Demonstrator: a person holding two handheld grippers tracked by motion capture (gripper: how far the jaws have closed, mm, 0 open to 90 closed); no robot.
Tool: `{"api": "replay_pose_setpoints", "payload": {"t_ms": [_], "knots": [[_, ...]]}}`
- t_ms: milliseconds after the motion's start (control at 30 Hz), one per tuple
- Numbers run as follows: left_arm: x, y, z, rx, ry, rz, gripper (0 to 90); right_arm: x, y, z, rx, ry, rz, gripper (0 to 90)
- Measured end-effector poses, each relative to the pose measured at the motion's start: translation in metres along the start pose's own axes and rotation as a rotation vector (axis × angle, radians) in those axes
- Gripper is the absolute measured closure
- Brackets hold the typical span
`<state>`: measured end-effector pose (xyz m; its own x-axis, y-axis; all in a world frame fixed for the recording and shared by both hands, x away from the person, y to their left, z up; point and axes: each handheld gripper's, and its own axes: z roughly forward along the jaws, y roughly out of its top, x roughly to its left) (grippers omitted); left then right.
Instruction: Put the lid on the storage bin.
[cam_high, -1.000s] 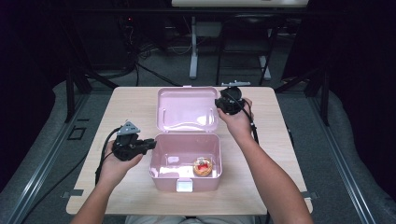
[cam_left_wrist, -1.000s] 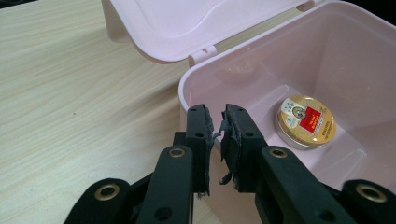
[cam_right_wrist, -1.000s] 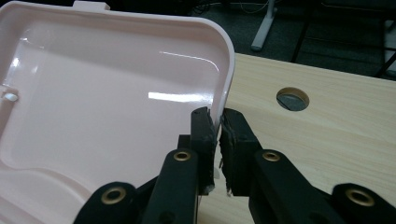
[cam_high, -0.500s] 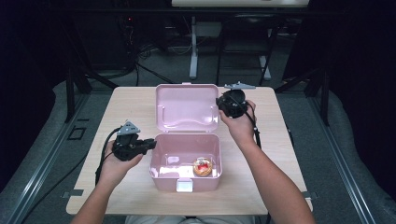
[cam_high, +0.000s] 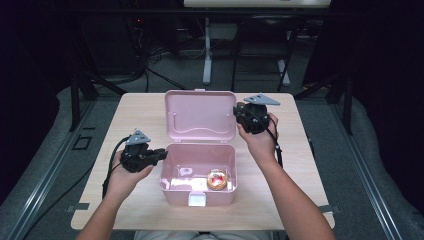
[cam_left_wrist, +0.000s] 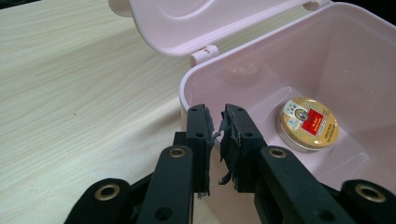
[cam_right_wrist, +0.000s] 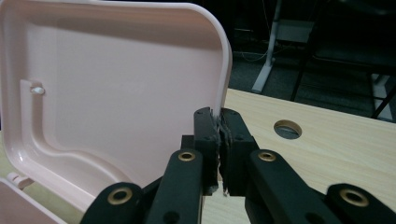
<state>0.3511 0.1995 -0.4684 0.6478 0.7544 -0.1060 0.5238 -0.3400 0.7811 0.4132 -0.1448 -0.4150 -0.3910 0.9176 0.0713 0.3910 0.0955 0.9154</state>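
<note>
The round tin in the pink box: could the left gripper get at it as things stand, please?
Probably yes. The lid stands open, so the round tin lies uncovered, but the left gripper is clamped on the pink box wall and must let go first.

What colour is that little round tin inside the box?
The tin is gold with a red and white label, clearest in the left gripper view.

Light wooden desk, a round hole in its top toward the far edge, grey floor all around, white stand leg past the far edge (black cables lie beside it), dark metal post off the left edge.
</note>
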Motion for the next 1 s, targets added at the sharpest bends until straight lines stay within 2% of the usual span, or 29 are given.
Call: {"api": "replay_pose_setpoints", "payload": {"t_ms": [467, 667, 1000], "knots": [[-0.002, 0.0, -0.002, 0.007, 0.0, 0.006, 80.6, 0.008, -0.012, -0.018, -0.098, 0.001, -0.069, 86.6], [-0.003, 0.002, -0.002, 0.007, 0.0, 0.013, 80.5, 0.008, -0.012, -0.021, -0.105, 0.011, -0.064, 86.8], [0.006, 0.011, -0.01, -0.044, 0.029, -0.001, 74.7, 0.007, -0.013, -0.022, -0.111, 0.025, -0.038, 87.1]]}}
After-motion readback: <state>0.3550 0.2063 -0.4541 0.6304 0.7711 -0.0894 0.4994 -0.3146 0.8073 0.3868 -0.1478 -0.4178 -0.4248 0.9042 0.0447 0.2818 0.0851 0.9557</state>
